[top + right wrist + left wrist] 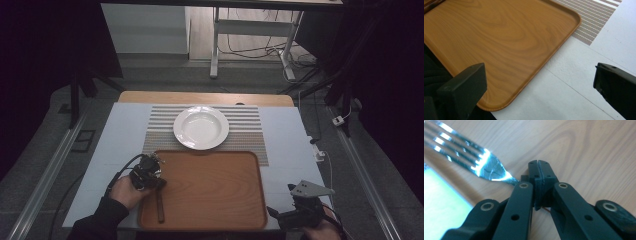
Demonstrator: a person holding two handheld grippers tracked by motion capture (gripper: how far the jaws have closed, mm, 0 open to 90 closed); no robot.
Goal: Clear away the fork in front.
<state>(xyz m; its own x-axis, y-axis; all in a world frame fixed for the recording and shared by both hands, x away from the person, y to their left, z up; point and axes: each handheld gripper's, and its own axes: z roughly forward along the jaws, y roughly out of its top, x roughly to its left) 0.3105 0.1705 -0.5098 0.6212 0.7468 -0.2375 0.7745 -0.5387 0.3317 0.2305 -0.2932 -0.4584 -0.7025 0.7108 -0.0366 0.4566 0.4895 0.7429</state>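
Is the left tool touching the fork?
Touching. In the left gripper view, the left tool is shut on the neck of the fork, above the wooden tray.

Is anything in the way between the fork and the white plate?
Nothing visible. The left gripper is shut on the fork over the wooden tray; only bare tray and striped mat lie before the plate.

Black tongs (539, 173) with silver rivets — dark ribbed sleeve (97, 220), trailing black cable (122, 168).

On the bench there is one wooden tray (210, 190), one white plate (201, 127), one striped placemat (250, 125), one fork (477, 157) and two grippers.
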